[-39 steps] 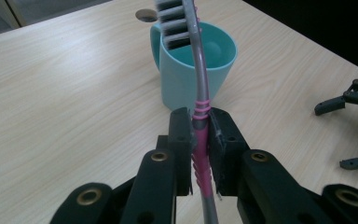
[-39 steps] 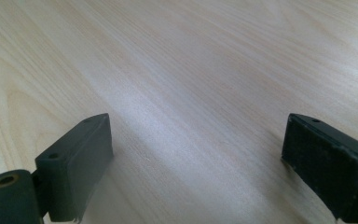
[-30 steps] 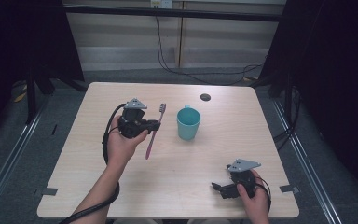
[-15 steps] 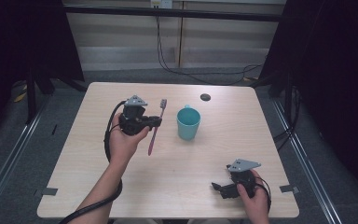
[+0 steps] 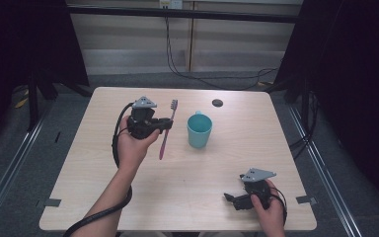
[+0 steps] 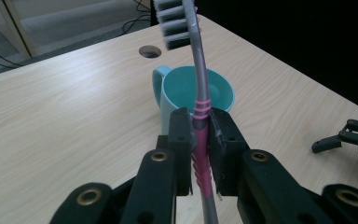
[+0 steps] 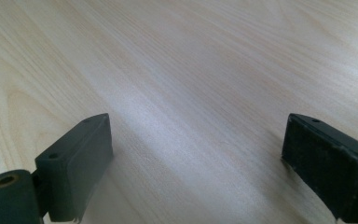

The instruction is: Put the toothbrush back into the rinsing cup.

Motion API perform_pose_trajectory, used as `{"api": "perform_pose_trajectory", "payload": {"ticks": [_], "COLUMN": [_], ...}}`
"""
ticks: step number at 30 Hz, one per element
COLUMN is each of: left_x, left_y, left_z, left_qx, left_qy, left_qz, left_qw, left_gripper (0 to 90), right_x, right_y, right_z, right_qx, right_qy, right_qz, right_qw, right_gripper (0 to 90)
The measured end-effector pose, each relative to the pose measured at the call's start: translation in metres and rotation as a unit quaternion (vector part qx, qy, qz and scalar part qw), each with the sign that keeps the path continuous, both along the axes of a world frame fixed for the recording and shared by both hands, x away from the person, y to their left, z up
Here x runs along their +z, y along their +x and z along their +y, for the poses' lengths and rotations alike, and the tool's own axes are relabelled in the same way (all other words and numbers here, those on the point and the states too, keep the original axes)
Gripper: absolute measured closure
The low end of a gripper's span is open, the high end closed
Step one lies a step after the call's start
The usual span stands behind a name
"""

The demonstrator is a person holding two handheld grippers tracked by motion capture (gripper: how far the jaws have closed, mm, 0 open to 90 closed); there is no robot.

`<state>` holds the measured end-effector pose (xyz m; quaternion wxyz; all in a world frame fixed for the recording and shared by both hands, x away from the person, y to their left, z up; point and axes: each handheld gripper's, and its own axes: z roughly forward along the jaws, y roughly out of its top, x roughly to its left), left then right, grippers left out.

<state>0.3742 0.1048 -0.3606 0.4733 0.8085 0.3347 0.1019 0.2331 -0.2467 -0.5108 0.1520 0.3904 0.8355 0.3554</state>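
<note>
Pale wooden table carried the work; the toothbrush hung above it, bristles up, just left of the cup, clamped at its pink grip by the left gripper; tilted too far, it might slip or knock the cup; the right gripper rested wide open, empty, near the table's front edge.

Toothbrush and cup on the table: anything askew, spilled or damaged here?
Nothing stands out. The toothbrush is clamped at its pink grip in the left hand-held gripper, bristles up, beside the upright teal cup. The table looks dry, and the right hand-held gripper rests open near its front edge.
</note>
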Motion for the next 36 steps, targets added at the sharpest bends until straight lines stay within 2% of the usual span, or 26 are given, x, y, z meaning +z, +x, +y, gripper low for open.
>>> {"api": "perform_pose_trajectory", "payload": {"ticks": [14, 26, 32, 36], "left_x": [0.005, 0.017, 0.020, 0.021], "left_y": [0.007, 0.012, 0.016, 0.018], "left_z": [-0.006, -0.013, -0.017, -0.021], "left_qx": [0.006, 0.004, 0.007, 0.008], "left_qy": [-0.014, -0.018, -0.027, -0.022], "left_qz": [-0.006, -0.025, -0.027, -0.031], "left_qw": [0.9999, 0.9995, 0.9992, 0.9992], "left_gripper": [80.6, 80.6, 80.6, 80.6], "right_x": [0.000, 0.000, 0.000, 0.000], "right_y": [0.000, 0.000, 0.000, 0.000], "right_z": [0.000, 0.000, 0.000, 0.000], "right_qx": [0.000, 0.000, 0.000, -0.001], "right_qy": [0.000, 0.000, 0.000, 0.000], "right_qz": [0.000, 0.000, 0.000, 0.000], "right_qw": [1.0000, 1.0000, 1.0000, 1.0000], "right_gripper": [8.0, 8.0, 8.0, 8.0]}}
